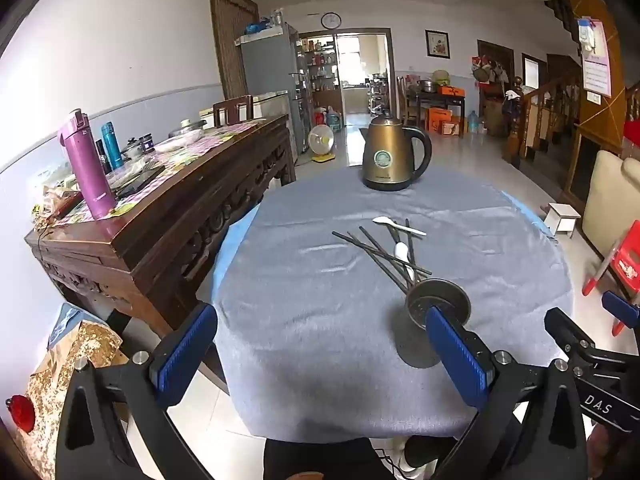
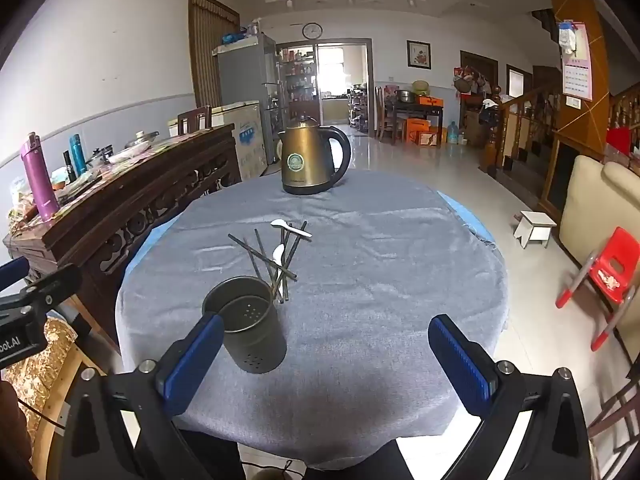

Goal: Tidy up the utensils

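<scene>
Now both hand-held grippers, left (image 1: 320, 354) and right (image 2: 326, 354), gape empty over the bench (image 2: 360, 280); chopsticks (image 2: 276, 258) lie beside the holder (image 2: 246, 328).

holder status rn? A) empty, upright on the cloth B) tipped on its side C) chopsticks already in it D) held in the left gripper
A: the metal holder stands upright with its perforated bottom bare, while the chopsticks and both white spoons lie on the cloth behind it.

Both wrist cameras look slightly down across the same table (image 1: 320, 360), side by side.
</scene>
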